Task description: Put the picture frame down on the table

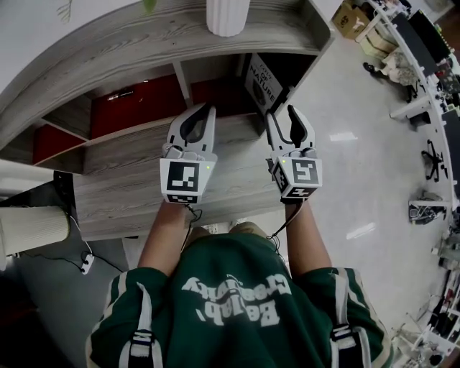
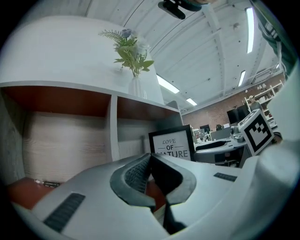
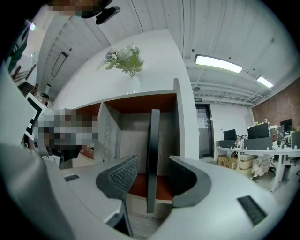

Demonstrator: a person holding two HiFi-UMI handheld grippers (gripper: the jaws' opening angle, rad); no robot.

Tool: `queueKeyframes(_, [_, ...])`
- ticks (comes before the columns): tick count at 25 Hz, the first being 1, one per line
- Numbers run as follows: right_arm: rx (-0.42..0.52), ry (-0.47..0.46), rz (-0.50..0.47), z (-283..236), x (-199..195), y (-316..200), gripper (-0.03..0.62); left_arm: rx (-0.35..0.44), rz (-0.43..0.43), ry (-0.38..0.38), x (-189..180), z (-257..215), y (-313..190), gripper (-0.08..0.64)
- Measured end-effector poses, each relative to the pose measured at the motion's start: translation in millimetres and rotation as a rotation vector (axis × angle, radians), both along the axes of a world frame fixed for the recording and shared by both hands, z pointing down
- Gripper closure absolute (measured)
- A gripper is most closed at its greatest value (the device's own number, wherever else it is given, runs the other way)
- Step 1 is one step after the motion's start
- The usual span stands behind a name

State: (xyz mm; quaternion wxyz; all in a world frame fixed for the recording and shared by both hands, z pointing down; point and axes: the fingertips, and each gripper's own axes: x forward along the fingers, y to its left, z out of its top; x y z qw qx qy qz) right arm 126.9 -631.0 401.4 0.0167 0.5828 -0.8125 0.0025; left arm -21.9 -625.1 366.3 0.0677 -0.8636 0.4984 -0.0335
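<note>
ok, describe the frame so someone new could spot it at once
Find the grey wood-grain shelf unit with a white vase on top. In its rightmost cubby, under the vase, stands the frame: black border, white print reading LOVE OF NATURE. It is the only framed print there, and the open jaws of the right gripper straddle its edge.

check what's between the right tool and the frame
Nothing. In the right gripper view the frame stands edge-on in the gap of the right tool and its open jaws, with bare space either side.
</note>
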Motion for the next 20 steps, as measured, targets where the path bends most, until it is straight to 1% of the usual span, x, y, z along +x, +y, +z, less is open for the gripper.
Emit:
queueKeyframes(6, [0.016,0.01,0.036,4.0,-20.9,52.3,0.393,0.008,0.03,0.005,-26.7,6.6,43.2,0.541])
queueKeyframes(11, [0.018,0.017,0.047,-4.0,-33.8,92.6,0.393,0.013,0.057,0.0,-37.5,-1.4,77.2,0.541])
queueKeyframes(12, [0.016,0.021,0.042,-2.8,-39.8,101.1,0.403,0.014,0.064,0.0,-41.2,0.0,84.6,0.541])
queueKeyframes(13, [0.015,0.028,0.036,-1.5,-45.5,109.9,0.502,0.014,0.07,-0.001,-44.9,1.6,91.8,0.541])
queueKeyframes(14, [0.019,0.037,0.031,-0.7,-50.4,118.6,0.549,0.013,0.075,-0.002,-48.1,3.4,98.7,0.541])
queueKeyframes(18, [0.049,0.089,0.025,-4.1,-64.3,148.6,0.555,0.005,0.085,-0.005,-58.2,10.3,121.6,0.541])
queueKeyframes(20, [0.058,0.098,0.016,-9.4,-71.1,162.0,0.557,0.0,0.085,-0.01,-63.0,10.8,133.8,0.541])
